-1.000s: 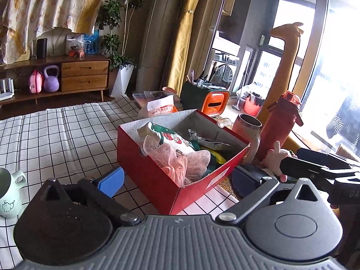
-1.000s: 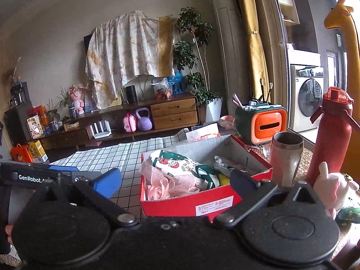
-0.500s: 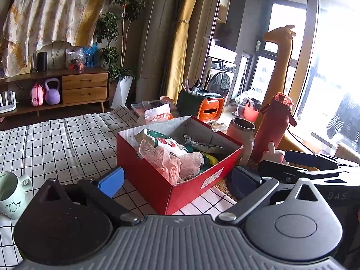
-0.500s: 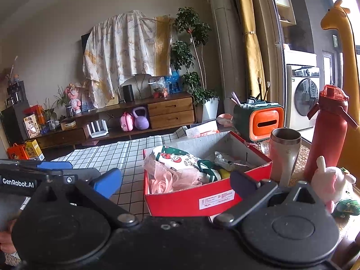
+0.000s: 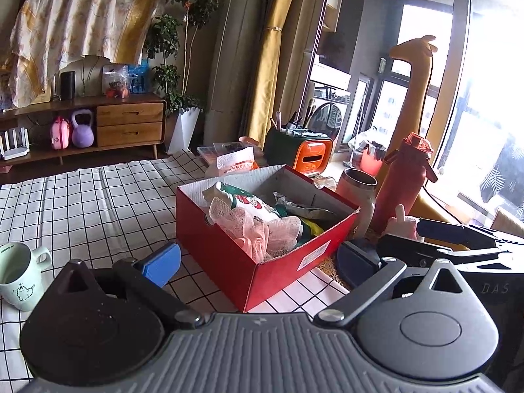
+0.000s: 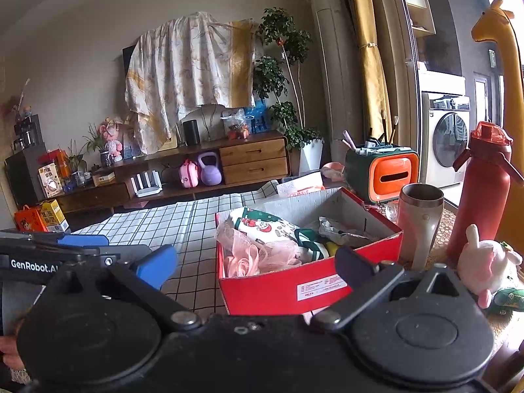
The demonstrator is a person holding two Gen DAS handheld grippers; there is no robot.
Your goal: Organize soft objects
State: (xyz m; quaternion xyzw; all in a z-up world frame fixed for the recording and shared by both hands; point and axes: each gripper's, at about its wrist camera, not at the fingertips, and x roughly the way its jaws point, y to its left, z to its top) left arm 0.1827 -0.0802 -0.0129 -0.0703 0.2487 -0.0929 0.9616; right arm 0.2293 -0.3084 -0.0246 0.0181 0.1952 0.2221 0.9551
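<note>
Checked cloth is covering the tabletop (image 5: 82,196) ahead of your fingers. Both your left gripper (image 5: 258,258) and right gripper (image 6: 255,267) are gaping wide, holding nothing. Between their tips, the red box (image 6: 278,288) is holding soft things; a pink plush rabbit (image 6: 488,262) is waiting outside, right. Reaching there, you are risking toppling the steel tumbler (image 6: 421,222).

A beige wall (image 6: 82,65) carries a flowered sheet (image 6: 186,72) draped over a dark screen. Below it runs a low wooden cabinet (image 6: 252,160) with 2 drawers; a pink case (image 6: 189,173) and a purple kettlebell (image 6: 210,173) sit in its open shelf. A leafy plant (image 6: 281,75) in a white pot stands at the cabinet's end, next to a tall white column unit (image 6: 330,75) and a tied yellow curtain (image 6: 368,52). A washer (image 6: 447,140) stands beyond. Bright daylight floods the big window (image 5: 491,104), beside a giraffe figure (image 5: 412,75).
</note>
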